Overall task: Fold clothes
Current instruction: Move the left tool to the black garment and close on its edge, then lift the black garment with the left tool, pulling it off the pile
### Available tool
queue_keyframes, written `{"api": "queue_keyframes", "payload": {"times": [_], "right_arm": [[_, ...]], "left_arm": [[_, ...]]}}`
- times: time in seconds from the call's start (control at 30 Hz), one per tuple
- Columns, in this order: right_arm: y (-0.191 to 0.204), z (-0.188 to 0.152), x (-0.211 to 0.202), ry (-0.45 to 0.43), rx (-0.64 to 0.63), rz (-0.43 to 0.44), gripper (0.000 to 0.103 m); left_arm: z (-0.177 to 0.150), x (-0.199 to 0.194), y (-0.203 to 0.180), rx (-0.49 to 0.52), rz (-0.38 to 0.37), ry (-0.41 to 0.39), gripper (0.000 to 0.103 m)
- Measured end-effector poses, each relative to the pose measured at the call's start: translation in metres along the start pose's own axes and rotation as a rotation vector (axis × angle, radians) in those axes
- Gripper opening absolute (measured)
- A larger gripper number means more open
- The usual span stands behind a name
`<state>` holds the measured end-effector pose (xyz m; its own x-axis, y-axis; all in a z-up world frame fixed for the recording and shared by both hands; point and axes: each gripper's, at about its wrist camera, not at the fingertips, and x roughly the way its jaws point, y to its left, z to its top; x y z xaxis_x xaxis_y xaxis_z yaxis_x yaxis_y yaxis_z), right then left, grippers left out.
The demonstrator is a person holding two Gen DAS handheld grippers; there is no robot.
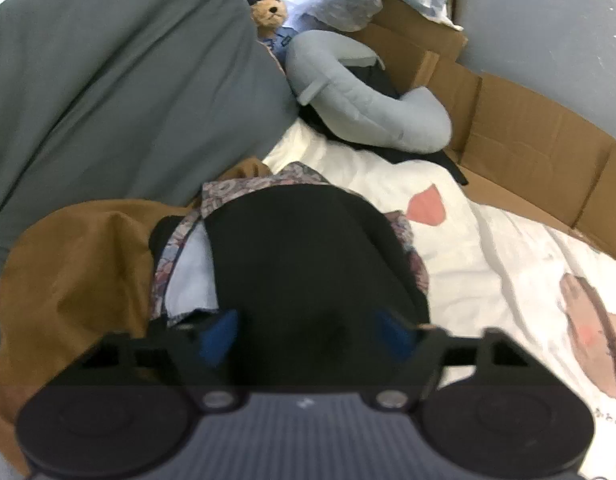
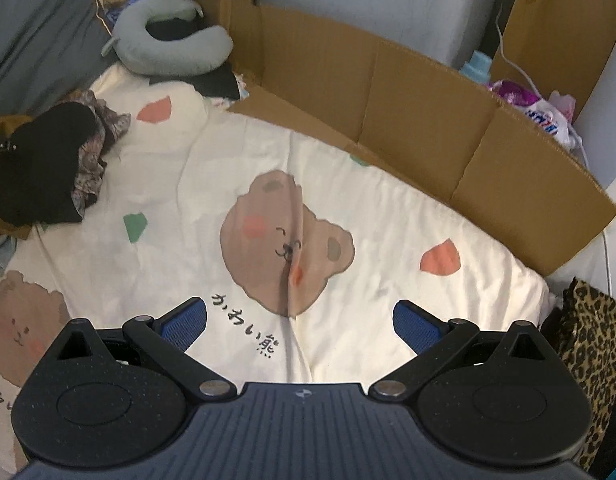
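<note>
While my left gripper [image 1: 306,336] hangs low over the heap of clothes at the far left of the bed, its jaws stand wide with the black soft garment [image 1: 308,264] lying between and beneath them; I cannot tell whether the blue pads touch the cloth, and nothing is pinched. I judge that pose fits either reaching for the garment or having just let it go. My right gripper [image 2: 300,326] hovers over the bare middle of the cream bear-print bedsheet [image 2: 388,216], jaws spread wide and empty, likely kept clear over the open area where a garment could be spread out.

The task's clothes sit in a loose pile: the black garment [image 2: 40,168] lies on top, bunched and rounded rather than flat, over a floral-patterned crumpled fabric [image 1: 264,180] with a pale lining showing, and a brown rumpled cloth [image 1: 76,264] lies at the left, against a grey-green duvet [image 1: 108,72]. None of it shows squared edges or clean creases. A grey U-shaped neck pillow [image 2: 168,40] and a brown cardboard wall [image 2: 428,120] lie beyond, along the bed's far side.
</note>
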<state>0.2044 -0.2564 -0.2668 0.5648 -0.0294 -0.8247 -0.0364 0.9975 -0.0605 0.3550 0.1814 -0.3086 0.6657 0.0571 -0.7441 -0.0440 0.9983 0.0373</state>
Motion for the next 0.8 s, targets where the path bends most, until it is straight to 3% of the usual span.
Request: {"api": "queue_keyframes", "payload": {"times": [0.03,0.1,0.17,0.2,0.37,0.67,0.8], "right_arm": [[0.000,-0.002,0.003,0.003,0.002,0.000,0.102],[0.000,-0.005,0.008,0.005,0.006,0.007,0.102],[0.000,-0.008,0.011,0.006,0.009,0.014,0.102],[0.000,-0.009,0.013,0.006,0.010,0.017,0.102],[0.005,-0.014,0.024,0.020,0.001,0.046,0.102],[0.012,-0.023,0.039,0.039,-0.010,0.077,0.102],[0.010,-0.025,0.041,0.026,0.006,0.094,0.102]], "left_arm": [[-0.001,0.002,0.000,0.002,0.004,0.004,0.056],[-0.005,0.004,0.000,0.001,0.021,-0.003,0.031],[-0.009,0.003,0.002,-0.014,0.034,-0.019,0.013],[-0.011,0.000,0.004,-0.035,0.014,-0.024,0.009],[-0.019,-0.014,0.004,-0.107,-0.078,-0.065,0.004],[-0.034,-0.042,-0.044,-0.088,-0.221,-0.108,0.004],[-0.050,-0.045,-0.065,-0.098,-0.284,-0.081,0.003]]}}
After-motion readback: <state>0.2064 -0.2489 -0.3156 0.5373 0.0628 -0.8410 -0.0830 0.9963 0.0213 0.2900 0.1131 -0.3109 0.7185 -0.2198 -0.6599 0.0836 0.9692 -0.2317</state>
